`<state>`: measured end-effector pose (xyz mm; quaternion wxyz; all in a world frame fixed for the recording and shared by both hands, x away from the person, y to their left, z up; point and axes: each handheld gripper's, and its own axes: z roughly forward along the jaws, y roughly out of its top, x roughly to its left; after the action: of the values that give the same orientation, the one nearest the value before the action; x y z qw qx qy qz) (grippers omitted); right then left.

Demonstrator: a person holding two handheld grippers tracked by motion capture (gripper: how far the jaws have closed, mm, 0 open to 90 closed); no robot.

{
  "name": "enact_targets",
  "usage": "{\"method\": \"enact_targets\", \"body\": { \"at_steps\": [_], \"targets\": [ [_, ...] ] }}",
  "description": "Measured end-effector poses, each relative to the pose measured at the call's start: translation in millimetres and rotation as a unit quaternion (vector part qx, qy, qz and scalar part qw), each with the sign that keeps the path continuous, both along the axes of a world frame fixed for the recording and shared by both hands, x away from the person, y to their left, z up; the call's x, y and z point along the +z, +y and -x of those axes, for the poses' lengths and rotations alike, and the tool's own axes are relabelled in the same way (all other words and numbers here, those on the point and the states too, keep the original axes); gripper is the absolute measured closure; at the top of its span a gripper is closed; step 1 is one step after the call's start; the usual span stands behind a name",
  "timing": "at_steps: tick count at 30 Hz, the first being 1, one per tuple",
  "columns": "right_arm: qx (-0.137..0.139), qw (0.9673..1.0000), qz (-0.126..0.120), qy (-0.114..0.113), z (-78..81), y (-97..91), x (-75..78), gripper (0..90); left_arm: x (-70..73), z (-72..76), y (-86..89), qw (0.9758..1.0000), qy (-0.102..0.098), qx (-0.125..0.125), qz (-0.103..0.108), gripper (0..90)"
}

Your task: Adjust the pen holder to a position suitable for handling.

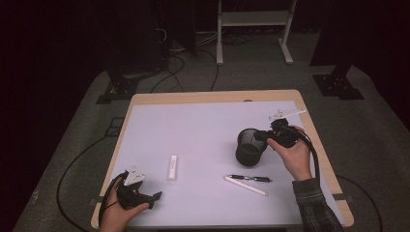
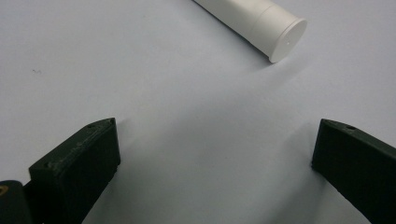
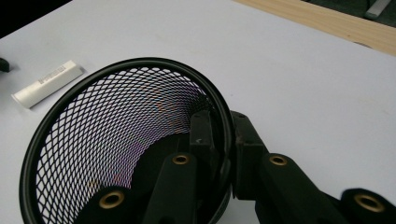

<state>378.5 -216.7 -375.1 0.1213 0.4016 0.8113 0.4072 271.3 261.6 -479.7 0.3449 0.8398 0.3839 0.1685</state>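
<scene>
2 grippers work the table. The right gripper [image 1: 261,137] pinches the rim of the mesh cup [image 1: 250,146], held tilted at the right, far from 2 pens [image 1: 247,182]. The left gripper [image 1: 151,199], jaws spread, rests near left, near a white tube [image 1: 172,167].

Overhead cam; two close gripper cams.

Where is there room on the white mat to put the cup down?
The far left stretch of the white mat, beyond the white tube, is bare. So is the middle, between that tube and the black mesh cup held by the right gripper. It is crowded near the black pen and white pen.
</scene>
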Motion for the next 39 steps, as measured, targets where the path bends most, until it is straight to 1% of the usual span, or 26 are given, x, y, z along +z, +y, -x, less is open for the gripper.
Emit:
{"method": "enact_targets", "body": {
  "at_steps": [8, 14, 17, 20, 22, 27, 33, 39],
  "targets": [
    [0.013, 0.9999, 0.004, 0.003, 2.9, 10.1, -0.1, 80.6, 0.0, 0.0, 0.0, 1.0, -0.001, 0.0, 0.0, 0.2],
    [0.028, 0.9996, 0.005, 0.003, 5.7, 18.3, -0.1, 80.6, 0.0, 0.0, 0.0, 1.0, -0.001, 0.0, -0.001, 0.2],
    [0.04, 0.9992, 0.005, 0.006, 7.7, 23.9, 0.1, 80.6, 0.0, -0.1, 0.0, 1.0, -0.001, 0.0, 0.0, 0.2],
    [0.045, 0.999, 0.005, 0.004, 8.9, 27.0, 0.2, 80.6, -0.1, -0.1, 0.0, 1.0, -0.001, 0.0, 0.0, 0.2],
    [0.054, 0.9985, 0.01, 0.003, 10.4, 31.3, 0.7, 80.6, 0.0, -0.1, 0.0, 1.0, -0.001, 0.0, 0.0, 0.2],
    [0.064, 0.9979, 0.007, 0.006, 12.2, 37.0, -0.1, 80.6, 0.0, -0.1, 0.0, 1.0, -0.001, 0.0, 0.0, 0.2],
    [0.079, 0.9968, 0.011, 0.009, 14.3, 46.3, -2.4, 80.6, 0.0, -0.1, 0.0, 1.0, -0.001, 0.0, 0.0, 0.2],
    [0.087, 0.9961, 0.011, 0.011, 16.1, 52.1, -3.6, 80.6, -0.1, 0.0, -0.1, 1.0, 0.0, 0.001, 0.001, 0.2]
  ]
}}
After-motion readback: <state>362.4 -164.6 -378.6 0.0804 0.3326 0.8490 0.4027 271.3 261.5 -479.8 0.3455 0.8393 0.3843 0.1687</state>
